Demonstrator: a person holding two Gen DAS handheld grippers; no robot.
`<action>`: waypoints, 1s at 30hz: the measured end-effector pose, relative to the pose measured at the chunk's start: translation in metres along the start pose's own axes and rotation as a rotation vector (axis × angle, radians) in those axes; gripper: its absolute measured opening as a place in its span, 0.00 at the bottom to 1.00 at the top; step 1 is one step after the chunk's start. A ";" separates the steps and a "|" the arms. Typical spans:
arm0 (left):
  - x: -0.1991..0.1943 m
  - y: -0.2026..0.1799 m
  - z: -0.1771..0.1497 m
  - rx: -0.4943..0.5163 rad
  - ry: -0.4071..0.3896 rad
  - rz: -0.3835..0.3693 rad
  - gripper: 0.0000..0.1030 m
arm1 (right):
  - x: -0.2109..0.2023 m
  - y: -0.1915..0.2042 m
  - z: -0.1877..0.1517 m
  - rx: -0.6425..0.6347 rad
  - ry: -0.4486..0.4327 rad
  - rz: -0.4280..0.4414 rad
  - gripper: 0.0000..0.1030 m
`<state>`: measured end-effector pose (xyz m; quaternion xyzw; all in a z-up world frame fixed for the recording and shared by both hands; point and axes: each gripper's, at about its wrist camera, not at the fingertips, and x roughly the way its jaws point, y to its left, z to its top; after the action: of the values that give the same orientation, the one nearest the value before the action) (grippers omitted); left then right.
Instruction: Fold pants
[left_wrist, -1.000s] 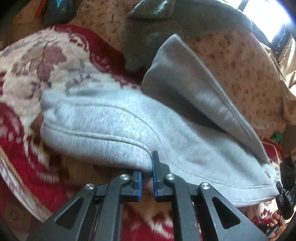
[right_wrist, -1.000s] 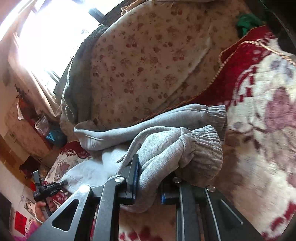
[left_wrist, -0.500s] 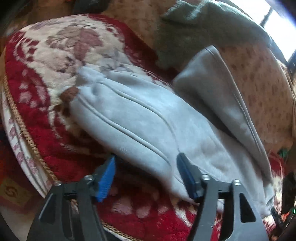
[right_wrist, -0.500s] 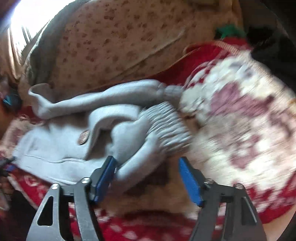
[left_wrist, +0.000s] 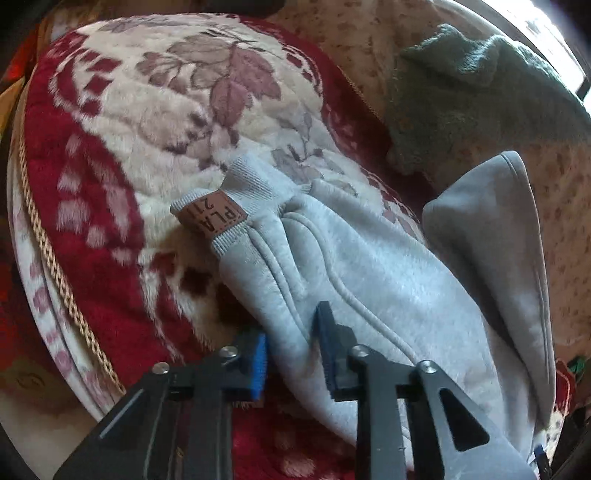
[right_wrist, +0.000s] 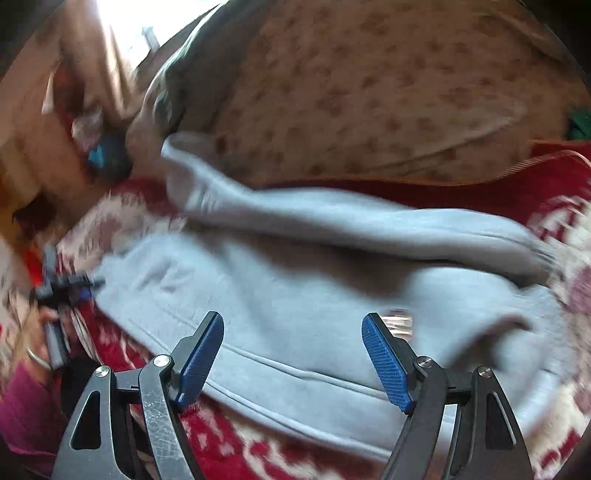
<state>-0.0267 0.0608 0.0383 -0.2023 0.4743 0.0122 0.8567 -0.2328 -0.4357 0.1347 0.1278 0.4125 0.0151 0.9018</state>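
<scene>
Light grey sweatpants (left_wrist: 369, 273) lie folded lengthwise on a red and cream floral blanket (left_wrist: 110, 155). Their waistband with a brown label (left_wrist: 216, 218) points to the upper left in the left wrist view. My left gripper (left_wrist: 291, 354) is shut on the near edge of the pants by the waist. In the right wrist view the pants (right_wrist: 295, 288) spread across the middle, blurred. My right gripper (right_wrist: 295, 354) is open and empty, just above the pants' near seam. The left gripper (right_wrist: 62, 291) also shows at the far left there.
A beige floral cushion (right_wrist: 369, 92) rises behind the pants. A dark green fleece (left_wrist: 480, 92) lies on it at the upper right of the left wrist view. The blanket's corded edge (left_wrist: 48, 251) runs down the left. A bright window (right_wrist: 122, 26) is behind.
My left gripper opened, moved toward the waistband and shut on the pants' edge. My right gripper let go of the cuffed leg ends and moved left along the pants.
</scene>
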 end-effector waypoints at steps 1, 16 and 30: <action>0.001 0.001 0.000 0.009 0.005 0.011 0.22 | 0.010 0.007 -0.001 -0.022 0.015 0.010 0.79; -0.050 -0.042 -0.009 0.211 -0.157 0.125 0.79 | 0.041 0.021 0.001 -0.105 0.109 0.013 0.85; -0.023 -0.197 0.035 0.463 -0.174 -0.009 0.86 | 0.007 0.005 0.059 -0.206 -0.023 -0.091 0.93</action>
<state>0.0308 -0.1030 0.1399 -0.0011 0.3880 -0.0834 0.9179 -0.1837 -0.4432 0.1675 0.0159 0.4039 0.0150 0.9146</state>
